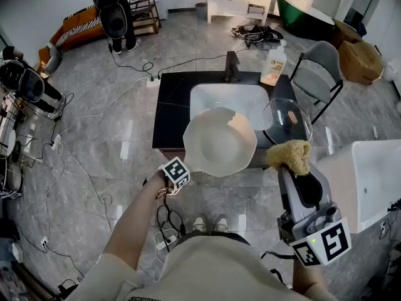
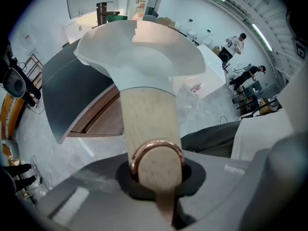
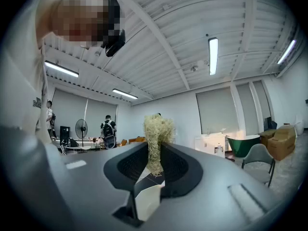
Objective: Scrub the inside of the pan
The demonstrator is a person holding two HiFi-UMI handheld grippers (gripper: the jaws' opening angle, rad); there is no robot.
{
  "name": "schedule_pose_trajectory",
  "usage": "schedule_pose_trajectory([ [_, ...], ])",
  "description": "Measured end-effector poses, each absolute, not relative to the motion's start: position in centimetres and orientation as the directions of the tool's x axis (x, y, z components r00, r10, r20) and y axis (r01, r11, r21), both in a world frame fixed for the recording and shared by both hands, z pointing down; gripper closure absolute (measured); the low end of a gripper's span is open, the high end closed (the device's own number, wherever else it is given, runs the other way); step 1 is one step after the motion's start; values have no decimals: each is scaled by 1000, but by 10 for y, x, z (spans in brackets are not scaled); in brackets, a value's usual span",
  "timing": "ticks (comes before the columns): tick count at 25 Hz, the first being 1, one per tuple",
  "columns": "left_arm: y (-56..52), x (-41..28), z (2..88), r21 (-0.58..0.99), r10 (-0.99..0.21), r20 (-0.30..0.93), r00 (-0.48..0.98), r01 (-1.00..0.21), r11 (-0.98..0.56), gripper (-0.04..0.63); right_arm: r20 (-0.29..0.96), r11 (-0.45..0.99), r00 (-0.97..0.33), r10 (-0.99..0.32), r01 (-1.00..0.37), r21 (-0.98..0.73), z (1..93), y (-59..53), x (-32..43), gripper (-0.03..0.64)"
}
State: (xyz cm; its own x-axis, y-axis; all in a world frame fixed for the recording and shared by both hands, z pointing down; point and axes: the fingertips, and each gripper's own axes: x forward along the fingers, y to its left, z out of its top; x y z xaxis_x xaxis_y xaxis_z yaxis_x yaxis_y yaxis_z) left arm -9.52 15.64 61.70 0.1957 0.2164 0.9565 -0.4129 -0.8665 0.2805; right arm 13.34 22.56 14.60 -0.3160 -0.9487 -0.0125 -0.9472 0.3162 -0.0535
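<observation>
The left hand-held gripper [image 2: 156,170] is clamped narrow on the end of the pan's wooden handle [image 2: 147,124]. It holds the white pan [image 1: 220,144] in the air over the near edge of the black surface [image 1: 172,105], with the inside facing up. The pan partly covers the white sink [image 1: 229,96] behind it. The right hand-held gripper [image 3: 154,160] pinches a yellowish fibre scrubber [image 1: 289,155], which sticks out past its jaws. The scrubber is just right of the pan's rim and does not touch it. On the surface, a glass lid [image 1: 287,119] lies right of the sink. A faucet [image 1: 232,66] and a bottle [image 1: 274,64] stand at the far edge.
</observation>
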Motion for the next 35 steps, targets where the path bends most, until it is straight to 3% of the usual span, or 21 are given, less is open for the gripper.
schedule_pose_trajectory([
  [26,158,-88,616,252,186,965,187,-450,-857,577,36,457,-462,-886,-885,-92,195,202,153,532],
  [35,144,-95,614,245,191,967,169,-413,-877,580,75,464,-472,-879,-880,-102,212,178,153,532],
])
